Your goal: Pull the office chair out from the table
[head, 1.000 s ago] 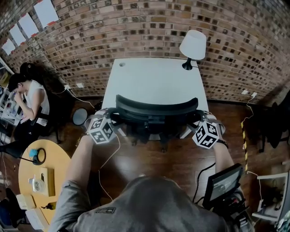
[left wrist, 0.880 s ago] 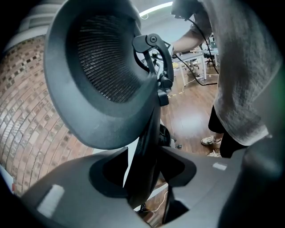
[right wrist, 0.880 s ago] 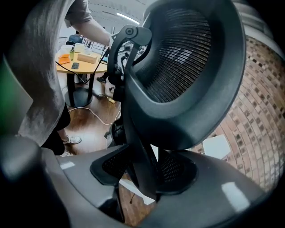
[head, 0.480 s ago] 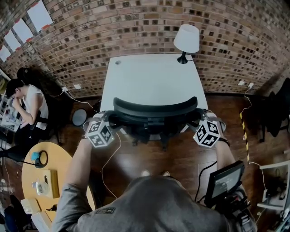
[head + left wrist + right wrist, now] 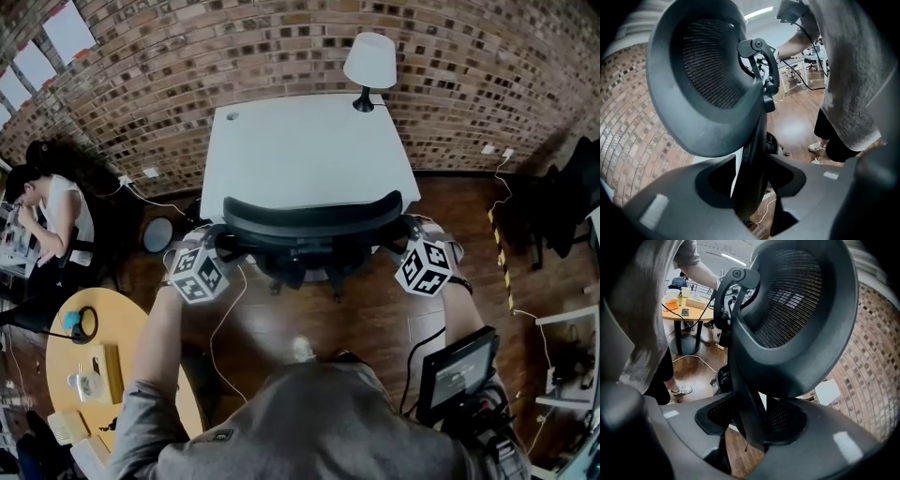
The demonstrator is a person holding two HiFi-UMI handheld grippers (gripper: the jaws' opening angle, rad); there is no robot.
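Office chair [image 5: 314, 217] backrest: side edges between fingers of left gripper [image 5: 221, 246] and right gripper [image 5: 401, 242], jaws part-open, clamped for straight pull; table [image 5: 309, 150] beyond fingertips

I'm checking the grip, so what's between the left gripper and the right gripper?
The office chair's backrest spans it, with the left gripper and right gripper clamped on its sides, seen in the head view.
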